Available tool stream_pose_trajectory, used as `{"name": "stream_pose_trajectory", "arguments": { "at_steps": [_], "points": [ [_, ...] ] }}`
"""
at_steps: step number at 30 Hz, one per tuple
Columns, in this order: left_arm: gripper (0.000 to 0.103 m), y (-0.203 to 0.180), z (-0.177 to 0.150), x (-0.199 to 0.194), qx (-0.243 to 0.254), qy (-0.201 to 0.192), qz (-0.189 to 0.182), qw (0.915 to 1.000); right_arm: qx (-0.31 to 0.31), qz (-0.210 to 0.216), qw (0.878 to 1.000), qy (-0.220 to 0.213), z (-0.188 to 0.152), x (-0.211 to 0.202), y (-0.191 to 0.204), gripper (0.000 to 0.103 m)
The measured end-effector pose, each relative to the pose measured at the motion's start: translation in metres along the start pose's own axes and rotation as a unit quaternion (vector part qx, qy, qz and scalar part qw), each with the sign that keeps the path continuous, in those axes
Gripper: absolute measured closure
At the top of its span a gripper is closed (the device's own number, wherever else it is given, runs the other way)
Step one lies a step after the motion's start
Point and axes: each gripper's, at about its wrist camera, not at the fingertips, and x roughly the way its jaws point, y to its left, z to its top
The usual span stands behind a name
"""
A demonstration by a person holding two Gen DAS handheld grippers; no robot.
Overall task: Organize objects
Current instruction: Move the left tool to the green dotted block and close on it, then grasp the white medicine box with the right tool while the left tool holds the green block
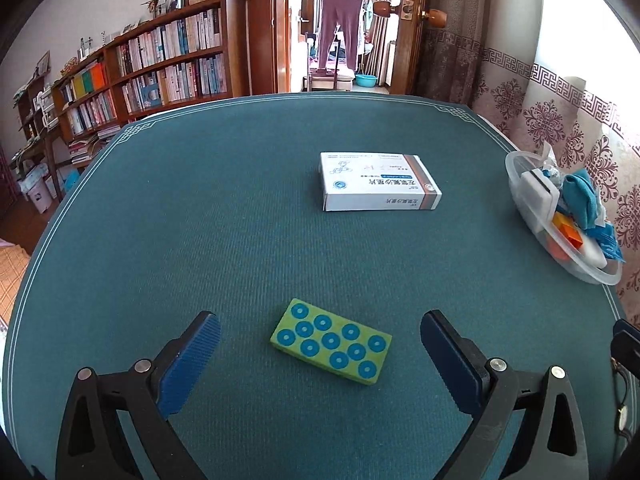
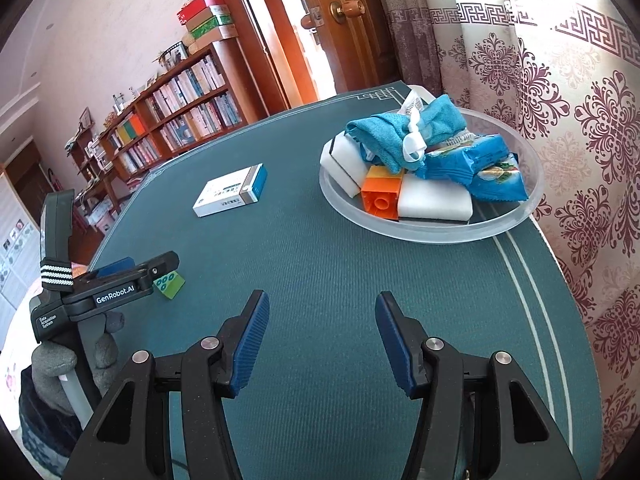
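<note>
A green block with blue rings [image 1: 331, 341] lies flat on the teal table mat [image 1: 240, 220]. My left gripper [image 1: 320, 328] is open, its blue pads either side of the block without touching it. The right wrist view shows the same block [image 2: 170, 282] partly hidden behind the left gripper [image 2: 136, 272]. Farther off lies a white medicine box [image 1: 378, 182], also seen as the box [image 2: 230, 192] from the right. My right gripper [image 2: 320, 304] is open over bare mat, nothing between its fingers. A clear bowl [image 2: 432, 230] ahead of it to the right holds a blue cloth, white sponges, an orange brick and a snack packet.
The bowl [image 1: 592, 276] sits at the mat's right edge beside a patterned curtain [image 2: 560, 120]. Bookshelves [image 1: 140, 68] and an open door [image 1: 336, 24] stand beyond the table. A gloved hand [image 2: 56, 364] holds the left gripper's handle.
</note>
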Motion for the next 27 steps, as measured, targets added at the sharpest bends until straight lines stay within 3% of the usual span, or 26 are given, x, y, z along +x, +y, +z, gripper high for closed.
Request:
{"name": "stream_pose_trajectory", "arguments": {
  "at_steps": [19,23,27],
  "points": [
    [0.003,0.010,-0.010,0.012,0.019,0.033,-0.029,0.9988,-0.032,0.016,0.999,0.036,-0.007,0.025,0.037,0.046],
    [0.015,0.008,-0.012,0.009,0.027,0.023,-0.028,0.9990,-0.039,0.018,0.998,0.043,-0.007,0.031,0.044,0.046],
    [0.037,0.004,-0.014,0.004,0.040,0.009,-0.035,0.9986,-0.042,0.024,0.997,0.053,-0.005,0.039,0.049,0.046]
  ]
}}
